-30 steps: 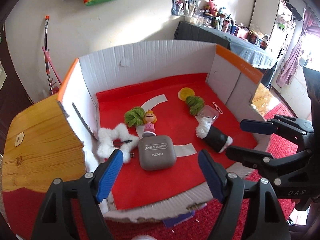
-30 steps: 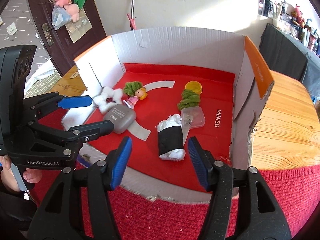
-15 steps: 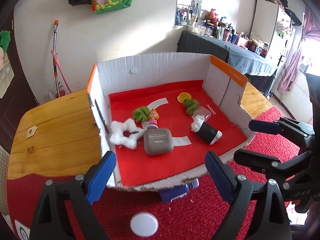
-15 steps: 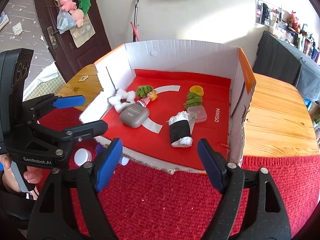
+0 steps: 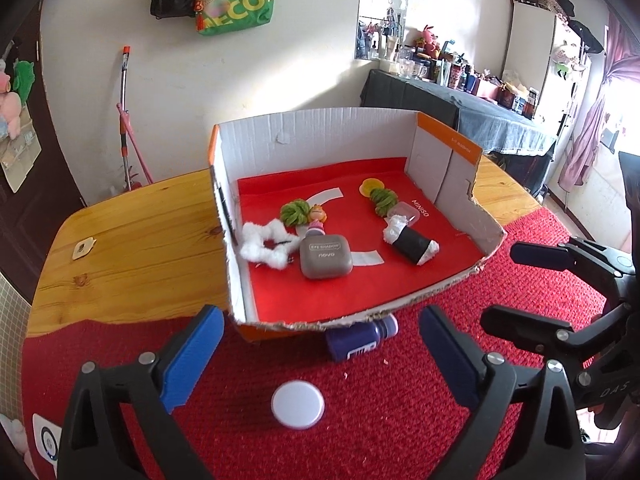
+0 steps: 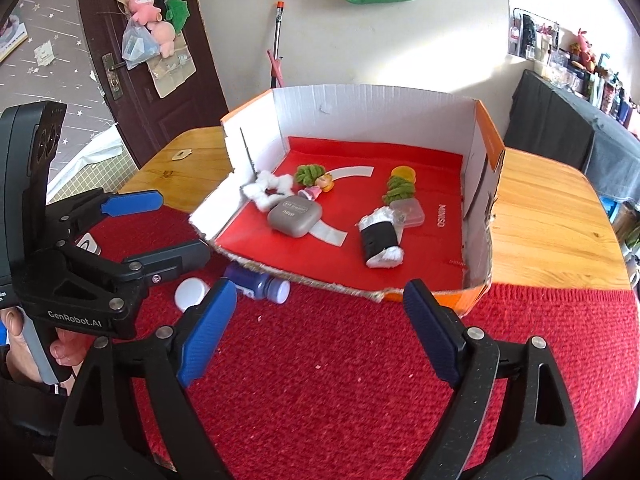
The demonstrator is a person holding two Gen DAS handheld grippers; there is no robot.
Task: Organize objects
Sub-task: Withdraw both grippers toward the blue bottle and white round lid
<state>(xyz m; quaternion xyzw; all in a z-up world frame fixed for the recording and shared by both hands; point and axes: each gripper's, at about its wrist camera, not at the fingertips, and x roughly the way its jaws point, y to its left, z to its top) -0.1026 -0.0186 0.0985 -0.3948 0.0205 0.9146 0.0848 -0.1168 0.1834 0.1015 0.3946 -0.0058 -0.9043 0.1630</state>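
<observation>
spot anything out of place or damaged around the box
Yes. A purple bottle lies on its side on the red mat, half tucked under the cardboard box's torn, ragged front edge. A white round cap lies apart from it on the mat; whether it belongs to the bottle is unclear.

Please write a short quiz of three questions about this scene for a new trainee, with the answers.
1. True or false: the grey eye shadow case lies inside the cardboard box.
2. Which item lies outside the box, on the red mat? A. white star scrunchie B. purple bottle C. black and white roll
3. Fill in: both the left gripper and the right gripper are ____ and hold nothing.

Key: 1 true; 2 B, the purple bottle; 3 open.
</observation>
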